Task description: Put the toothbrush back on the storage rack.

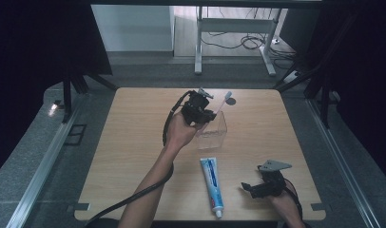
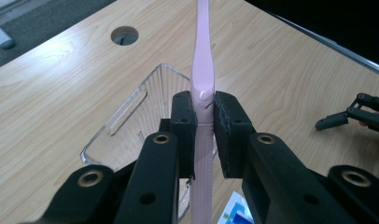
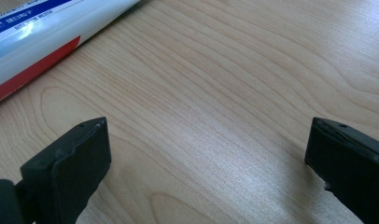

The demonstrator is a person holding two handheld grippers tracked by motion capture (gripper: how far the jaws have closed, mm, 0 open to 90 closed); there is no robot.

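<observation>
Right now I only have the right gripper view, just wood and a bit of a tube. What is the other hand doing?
Observer: The left tongs are shut on a pink toothbrush.
Operator: Where is it, over the table?
Observer: Above a clear plastic box near the table's middle.
Operator: And that tube by me?
Observer: A toothpaste tube, lying flat, cap toward the person, between box and near edge.
</observation>
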